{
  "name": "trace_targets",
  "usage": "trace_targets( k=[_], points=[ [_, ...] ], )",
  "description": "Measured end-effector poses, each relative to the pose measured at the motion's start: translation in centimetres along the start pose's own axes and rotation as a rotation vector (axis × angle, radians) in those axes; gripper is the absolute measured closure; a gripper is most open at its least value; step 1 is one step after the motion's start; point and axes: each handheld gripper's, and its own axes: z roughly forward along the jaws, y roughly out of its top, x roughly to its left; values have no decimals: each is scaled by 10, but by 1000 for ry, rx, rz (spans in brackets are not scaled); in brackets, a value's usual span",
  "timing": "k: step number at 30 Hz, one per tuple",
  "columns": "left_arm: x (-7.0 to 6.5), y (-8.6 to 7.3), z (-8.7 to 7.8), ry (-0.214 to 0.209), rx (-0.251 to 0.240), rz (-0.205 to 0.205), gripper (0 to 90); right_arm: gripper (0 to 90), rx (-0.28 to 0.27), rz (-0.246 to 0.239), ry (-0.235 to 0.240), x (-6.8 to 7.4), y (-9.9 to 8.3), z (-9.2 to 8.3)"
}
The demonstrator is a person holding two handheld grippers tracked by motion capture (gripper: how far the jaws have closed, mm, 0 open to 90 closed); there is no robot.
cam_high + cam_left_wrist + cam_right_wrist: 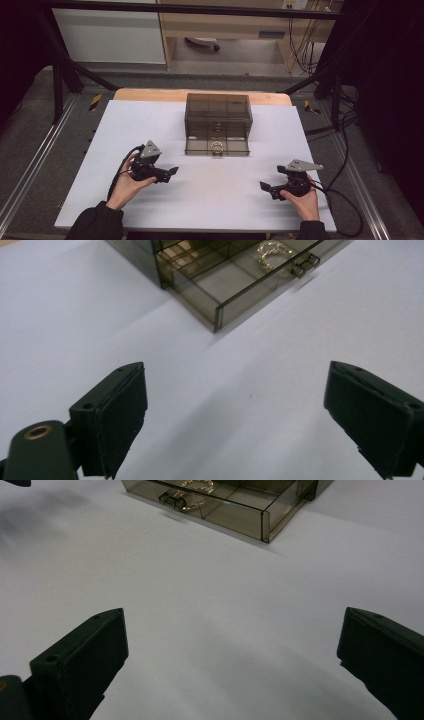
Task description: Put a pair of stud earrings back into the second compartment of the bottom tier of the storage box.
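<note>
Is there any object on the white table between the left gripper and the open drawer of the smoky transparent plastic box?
Nothing visible stands in the way. Between the left gripper, its jaws open and empty, and the pulled-out drawer of the smoky transparent plastic box lies only bare white table surface. A gold-coloured ring-like piece lies inside the drawer.

Looked like a lab or research workspace rather than anyone's home. The white tabletop (150,200) sat inside a black metal frame (60,75), with yellow-black hazard tape (95,101) on the grey floor, loose cables (300,45) hanging by a wooden desk (225,25) and an office chair base (202,42) behind.
</note>
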Motion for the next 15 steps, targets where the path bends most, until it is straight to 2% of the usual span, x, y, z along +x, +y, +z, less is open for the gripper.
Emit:
trace_targets(
  k=[15],
  points=[
    [21,-39,-26,22,-23,-32,99,6,1,-2,-1,0,0,0]
  ],
)
